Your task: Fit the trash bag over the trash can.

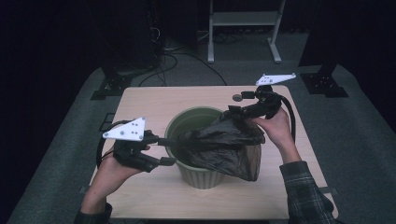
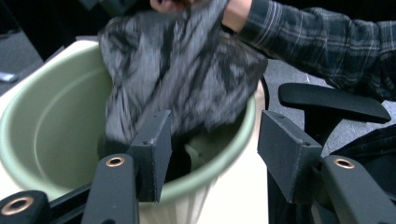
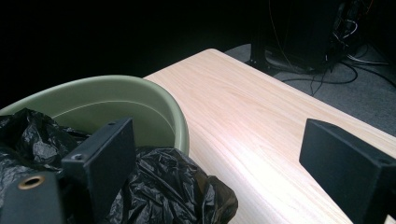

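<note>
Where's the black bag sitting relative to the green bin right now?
In the high view the black bag lies across the right half of the green bin, partly inside and spilling over its right rim, between the left gripper and the right gripper.

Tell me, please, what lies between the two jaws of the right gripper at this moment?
Nothing is gripped. In the right gripper view the right gripper stands open over bare table; the black bag only lies against its left jaw, beside the green bin.

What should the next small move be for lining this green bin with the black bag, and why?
Probably close the left gripper on the black bag near the green bin's rim. Its jaws stand apart, one inside the rim with bag beside it, and the bag lies bunched, draped over one side.
</note>
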`<action>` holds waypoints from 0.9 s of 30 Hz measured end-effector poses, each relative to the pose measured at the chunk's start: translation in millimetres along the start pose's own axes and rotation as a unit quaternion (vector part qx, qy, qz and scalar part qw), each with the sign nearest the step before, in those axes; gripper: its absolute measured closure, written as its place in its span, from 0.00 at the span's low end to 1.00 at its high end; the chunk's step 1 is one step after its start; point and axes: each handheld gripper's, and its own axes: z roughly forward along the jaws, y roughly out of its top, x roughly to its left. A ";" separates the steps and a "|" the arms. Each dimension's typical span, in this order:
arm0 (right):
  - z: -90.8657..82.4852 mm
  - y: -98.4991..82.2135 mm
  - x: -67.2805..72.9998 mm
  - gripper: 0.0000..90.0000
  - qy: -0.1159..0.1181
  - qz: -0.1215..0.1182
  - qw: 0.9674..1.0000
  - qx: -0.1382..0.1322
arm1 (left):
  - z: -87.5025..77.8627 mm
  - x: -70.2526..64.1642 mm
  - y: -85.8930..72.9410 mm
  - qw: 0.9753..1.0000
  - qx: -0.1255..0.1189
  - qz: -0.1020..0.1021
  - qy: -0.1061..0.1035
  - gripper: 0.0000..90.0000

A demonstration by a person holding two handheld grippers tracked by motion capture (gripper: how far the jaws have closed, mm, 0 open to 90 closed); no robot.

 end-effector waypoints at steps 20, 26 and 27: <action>6.6 -0.7 1.4 0.10 0.009 0.002 1.000 0.003 | 64.2 25.0 41.0 0.999 0.020 0.036 -0.030 0.59; 3.6 -2.4 2.6 0.10 0.010 0.002 1.000 0.000 | 65.5 32.2 32.7 0.999 0.036 0.017 -0.013 1.00; 2.7 -3.3 2.5 0.10 0.010 0.002 1.000 0.000 | 65.5 32.2 32.7 0.999 0.036 0.017 -0.013 1.00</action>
